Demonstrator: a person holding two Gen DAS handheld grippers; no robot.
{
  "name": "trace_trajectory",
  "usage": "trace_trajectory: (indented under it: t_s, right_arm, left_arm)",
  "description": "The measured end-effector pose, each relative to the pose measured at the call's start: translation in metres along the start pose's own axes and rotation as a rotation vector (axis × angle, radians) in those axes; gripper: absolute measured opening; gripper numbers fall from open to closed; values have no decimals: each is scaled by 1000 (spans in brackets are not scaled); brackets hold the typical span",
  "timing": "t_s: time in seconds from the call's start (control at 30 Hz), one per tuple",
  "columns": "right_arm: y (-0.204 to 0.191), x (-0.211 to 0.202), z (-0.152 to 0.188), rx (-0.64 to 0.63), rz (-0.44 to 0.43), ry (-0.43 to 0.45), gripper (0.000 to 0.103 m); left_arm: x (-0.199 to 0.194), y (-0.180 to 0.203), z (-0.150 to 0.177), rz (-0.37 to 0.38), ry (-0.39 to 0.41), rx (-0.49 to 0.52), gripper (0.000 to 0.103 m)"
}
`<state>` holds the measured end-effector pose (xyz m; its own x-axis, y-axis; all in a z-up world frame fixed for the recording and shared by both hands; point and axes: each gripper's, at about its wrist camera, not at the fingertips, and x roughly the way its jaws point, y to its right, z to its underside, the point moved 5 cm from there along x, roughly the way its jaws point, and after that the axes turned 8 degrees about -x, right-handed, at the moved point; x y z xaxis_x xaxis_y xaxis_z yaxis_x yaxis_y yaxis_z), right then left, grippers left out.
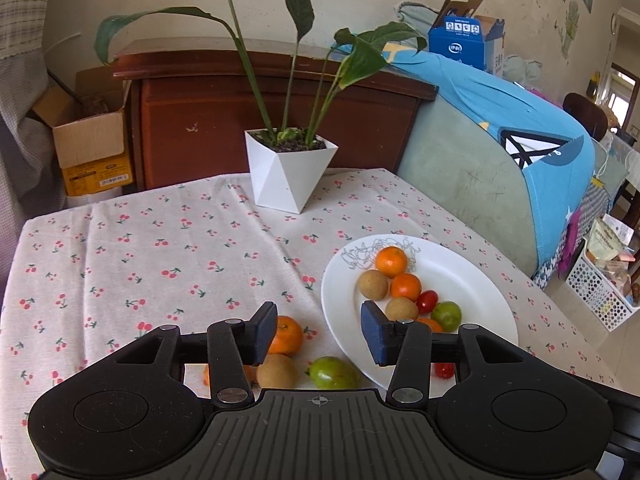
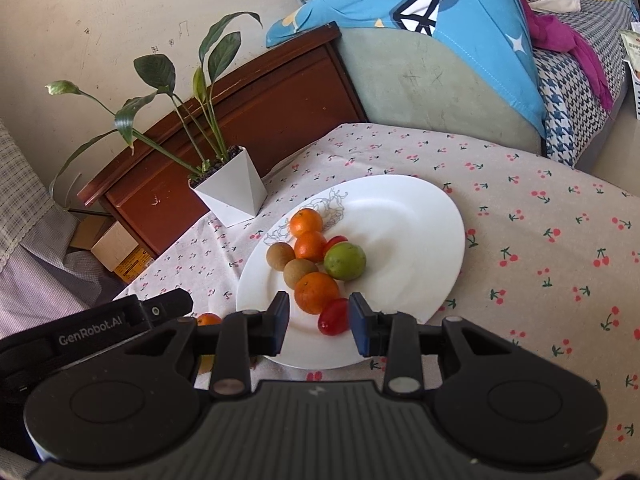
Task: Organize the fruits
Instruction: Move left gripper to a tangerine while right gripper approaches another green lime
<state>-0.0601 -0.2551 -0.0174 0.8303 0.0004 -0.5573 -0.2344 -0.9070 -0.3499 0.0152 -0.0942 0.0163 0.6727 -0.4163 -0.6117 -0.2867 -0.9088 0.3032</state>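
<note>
Left gripper (image 1: 319, 334): jaws spread wide with nothing between them, hanging over the near edge of the table, the right finger over the plate's left rim.
Right gripper (image 2: 319, 323): jaws also apart and empty, poised over the near part of the plate, a red cherry tomato (image 2: 333, 316) lying in the gap below them.
Plate (image 1: 472, 280): white, with a line drawing at its far rim, lying on the cherry-print tablecloth (image 1: 160, 240) toward the table's right side.
Fruit on the plate: a loose row running from the far rim toward the near edge, with two small oranges at the far end (image 2: 306, 222) (image 2: 310, 246), two brown round fruits (image 2: 280, 256) (image 2: 301, 273) on the left, a green fruit (image 2: 345, 261) on the right, a third orange (image 2: 317, 293) nearer, and a second red tomato (image 2: 335, 242) tucked behind the green one.
Fruit off the plate: on the cloth just left of the plate sit an orange (image 1: 286, 335), a brown fruit (image 1: 276, 371) and a green-reddish fruit (image 1: 334, 373), close together; another bit of orange shows behind the left finger, mostly hidden.
Potted plant (image 1: 290, 172): white angular pot with long green leaves, standing at the far side of the table, well apart from the plate.
Behind the table: a dark wooden cabinet (image 1: 260, 120), and a sofa with a blue cover (image 1: 520, 128) to the right.
</note>
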Motion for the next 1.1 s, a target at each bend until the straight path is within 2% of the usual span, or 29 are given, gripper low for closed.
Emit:
trace_trajectory:
  t_s: [0.37,0.77,1.1]
  right_arm:
    - [-28,-2,9,-91,-71,-18,34]
    - [-58,12,31,-186,-137,-76,34]
    - [-56,33,37,-145,-107,-100,36]
  left_arm:
    - [-22,-35,-1,-65,14,-49,47]
    - [-27,-70,13,-121,-23,-80,47]
    - [-16,-75,24,-94,-52,-60,47]
